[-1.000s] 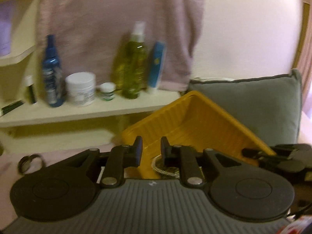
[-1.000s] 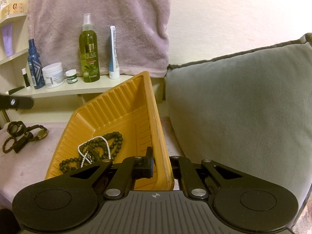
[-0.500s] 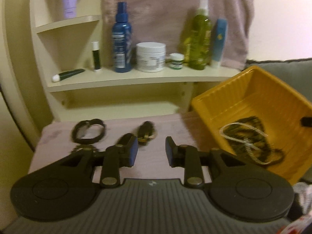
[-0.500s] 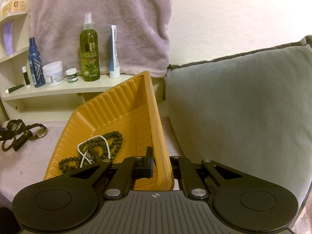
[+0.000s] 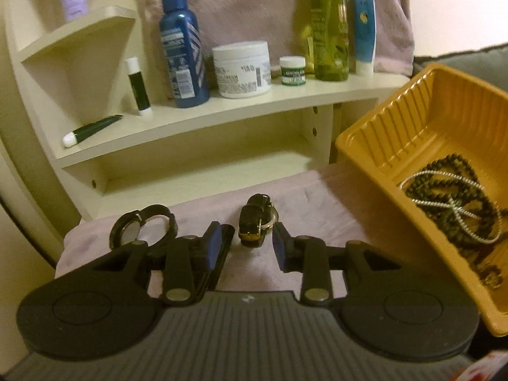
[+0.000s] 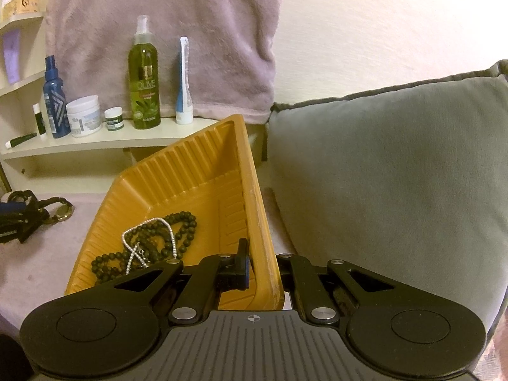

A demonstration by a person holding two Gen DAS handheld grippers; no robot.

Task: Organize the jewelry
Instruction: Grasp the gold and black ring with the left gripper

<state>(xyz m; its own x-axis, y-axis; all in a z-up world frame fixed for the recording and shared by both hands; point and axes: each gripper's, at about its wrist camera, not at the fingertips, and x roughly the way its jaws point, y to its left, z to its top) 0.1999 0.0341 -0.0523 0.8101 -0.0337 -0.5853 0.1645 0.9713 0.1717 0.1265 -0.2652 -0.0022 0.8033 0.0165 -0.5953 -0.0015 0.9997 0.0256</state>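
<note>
Lying between left tongs (image 5: 245, 243): watch (image 5: 256, 222).

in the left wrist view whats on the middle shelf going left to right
green tube → white-capped stick → blue spray bottle → white jar → small green jar → olive bottle → blue-and-white tube

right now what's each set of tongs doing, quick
Left tongs: open, empty, either side of the gold-cased watch.
Right tongs: shut on the yellow tray, clamping its wall.
</note>
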